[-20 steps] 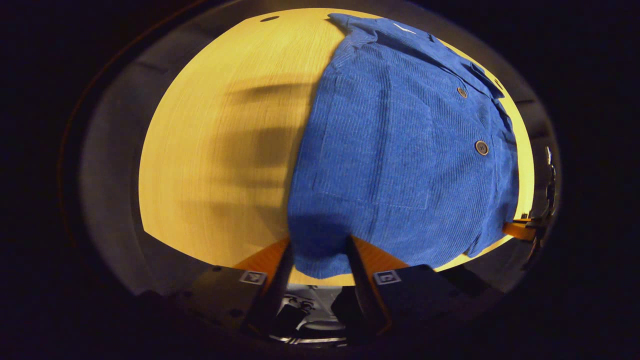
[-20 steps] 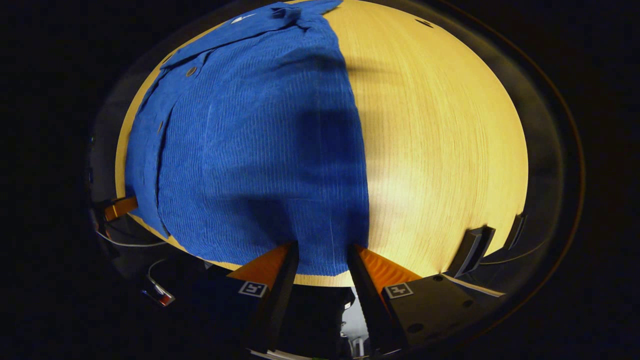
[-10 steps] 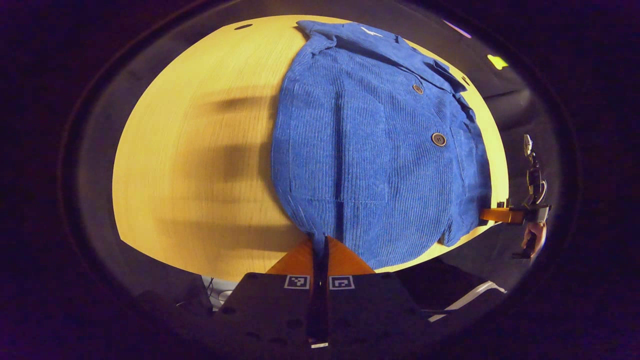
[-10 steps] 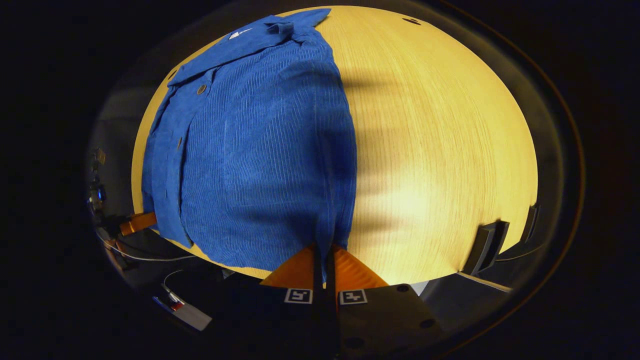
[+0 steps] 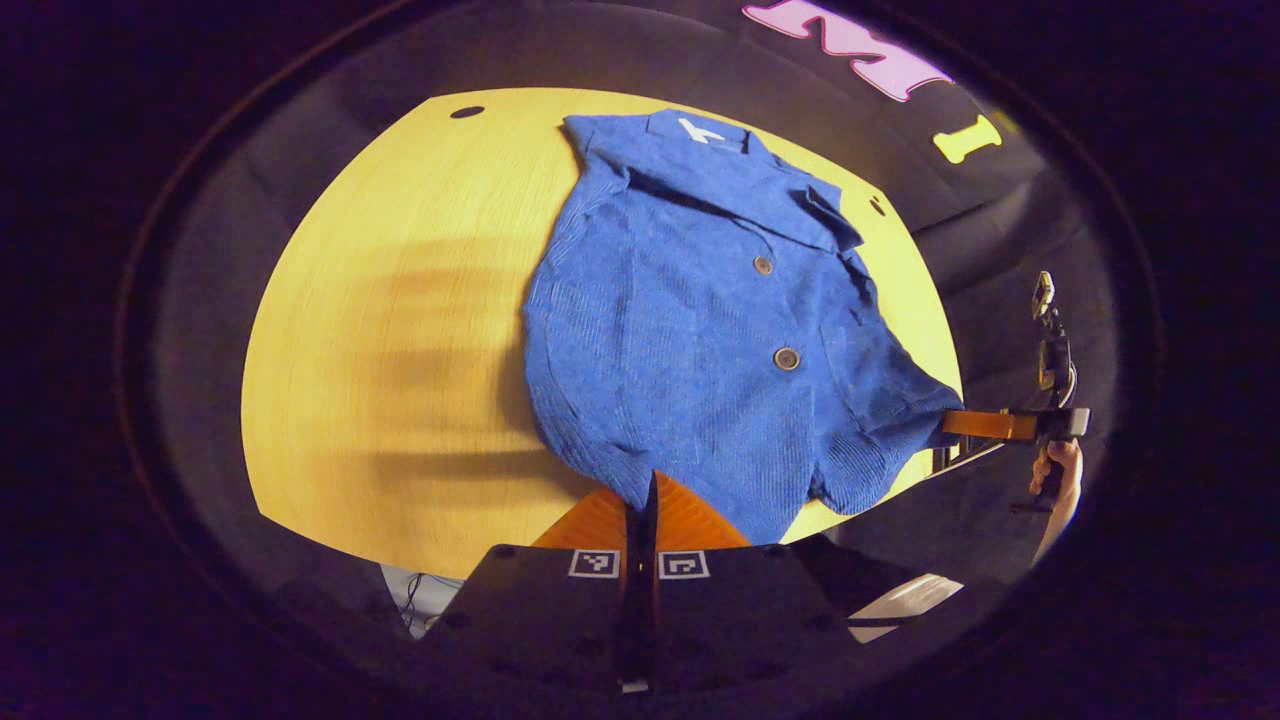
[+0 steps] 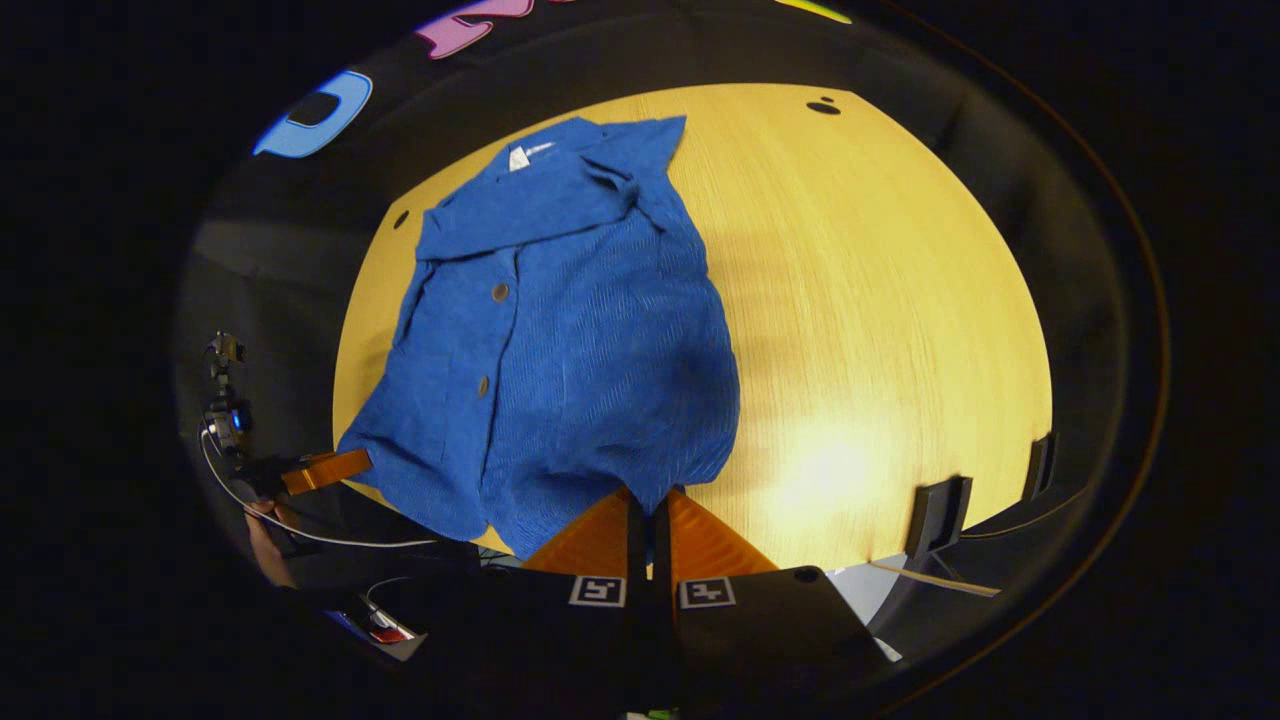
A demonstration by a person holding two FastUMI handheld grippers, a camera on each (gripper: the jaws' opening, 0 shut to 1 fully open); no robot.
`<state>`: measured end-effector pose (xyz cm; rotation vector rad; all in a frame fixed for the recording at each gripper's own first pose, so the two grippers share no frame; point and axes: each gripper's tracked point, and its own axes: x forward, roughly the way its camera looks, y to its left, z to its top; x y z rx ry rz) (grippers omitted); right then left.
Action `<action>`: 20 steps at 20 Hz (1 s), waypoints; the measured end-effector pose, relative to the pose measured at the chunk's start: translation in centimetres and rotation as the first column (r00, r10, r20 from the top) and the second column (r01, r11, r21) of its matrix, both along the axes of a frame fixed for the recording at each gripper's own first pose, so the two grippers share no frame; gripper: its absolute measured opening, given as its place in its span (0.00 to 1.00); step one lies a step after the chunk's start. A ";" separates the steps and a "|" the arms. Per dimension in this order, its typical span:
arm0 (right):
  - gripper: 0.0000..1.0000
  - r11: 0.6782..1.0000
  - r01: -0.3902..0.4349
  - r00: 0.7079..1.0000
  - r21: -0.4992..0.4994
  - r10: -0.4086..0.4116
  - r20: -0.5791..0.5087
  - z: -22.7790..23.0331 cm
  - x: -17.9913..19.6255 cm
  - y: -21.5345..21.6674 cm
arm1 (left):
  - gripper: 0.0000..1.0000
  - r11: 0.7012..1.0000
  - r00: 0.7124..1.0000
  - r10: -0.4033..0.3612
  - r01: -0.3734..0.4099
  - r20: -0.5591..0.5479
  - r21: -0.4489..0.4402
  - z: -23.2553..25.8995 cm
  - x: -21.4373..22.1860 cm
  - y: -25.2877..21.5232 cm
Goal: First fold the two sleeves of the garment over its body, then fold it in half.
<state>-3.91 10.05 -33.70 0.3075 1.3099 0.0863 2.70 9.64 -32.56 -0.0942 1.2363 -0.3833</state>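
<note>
A blue corduroy shirt [image 5: 700, 330] lies face up on the yellow wooden table [image 5: 400, 340], collar at the far end, its buttons showing. Its near hem is lifted off the table. My left gripper [image 5: 640, 492] is shut on one bottom corner of the shirt. In the right gripper view the shirt [image 6: 570, 340] spreads left of centre, and my right gripper [image 6: 648, 505] is shut on the other bottom corner. The right gripper [image 5: 975, 424] also appears at the right of the left gripper view, and the left gripper [image 6: 325, 468] at the left of the right gripper view, each holding the hem.
The round table [image 6: 880, 300] has bare wood beside the shirt on both sides. A hand [image 5: 1060, 475] holds the far gripper at the table's edge. Two dark brackets [image 6: 935, 515] stand at the near right rim. Cables [image 6: 300, 530] hang below the table edge.
Both grippers closed on the shirt's bottom corners a second ago and have since risen and drawn back, lifting the hem; the shirt looks smaller and more of the table shows.
</note>
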 end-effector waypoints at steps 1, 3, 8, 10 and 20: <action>0.05 1.000 0.003 0.999 0.006 -0.003 0.038 1.5 1.0 0.2 | 0.00 1.000 0.999 -0.011 0.012 0.046 -0.013 1.7 1.0 -0.1; 0.05 1.000 -0.001 0.995 -0.001 0.001 0.100 3.7 3.2 0.6 | 0.00 0.999 0.994 -0.016 0.019 0.109 -0.033 4.5 2.6 0.2; 0.05 0.999 0.026 0.960 -0.027 -0.018 0.281 9.4 11.0 0.4 | 0.00 0.996 0.969 0.020 0.003 0.248 -0.094 12.0 9.0 1.3; 0.05 0.999 0.045 0.941 -0.021 -0.035 0.338 11.3 15.1 0.1 | 0.00 0.994 0.958 0.049 -0.020 0.284 -0.106 14.2 12.2 1.4; 0.04 0.980 0.198 0.931 0.020 -0.195 0.310 3.5 39.3 -3.6 | 0.00 0.933 0.960 0.280 -0.266 0.026 -0.244 11.1 30.2 -0.8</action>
